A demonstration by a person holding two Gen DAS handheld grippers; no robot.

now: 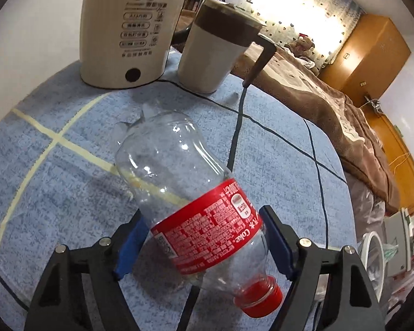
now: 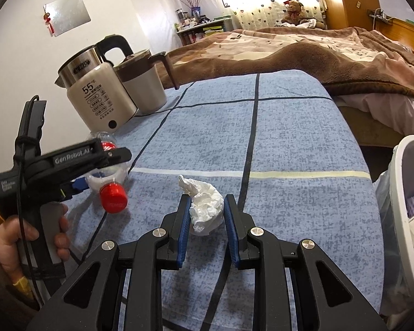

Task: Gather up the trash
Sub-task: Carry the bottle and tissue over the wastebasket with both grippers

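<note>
- Now I see two pieces of trash on a table covered with a blue cloth crossed by dark and pale lines.
- An empty clear plastic bottle with a red label and red cap lies on its side between the blue pads of my left hand-held gripper, cap pointing back toward the camera.
- Those jaws stand wide around the labelled waist. The pads look to be at the bottle's sides, but I cannot tell whether they press on it yet.
- I judge the bottle very light, thin-walled and springy. It should dent under a hard squeeze, and its smooth round body could roll or pop out.
- The label band looks like the best place to hold it, since the sides there run straighter than at the shoulder.
- A crumpled white tissue sits between the pads of my right hand-held gripper, whose jaws are narrow and closed on the wad, near the front of the table.
- I judge the tissue almost weightless, soft and easily squashed, so a gentle pinch through its bulk should do.
- A white bin with a bag inside stands just off the table's right edge.
- A kettle and a lidded jug stand at the far left, well apart from the tissue.
</note>
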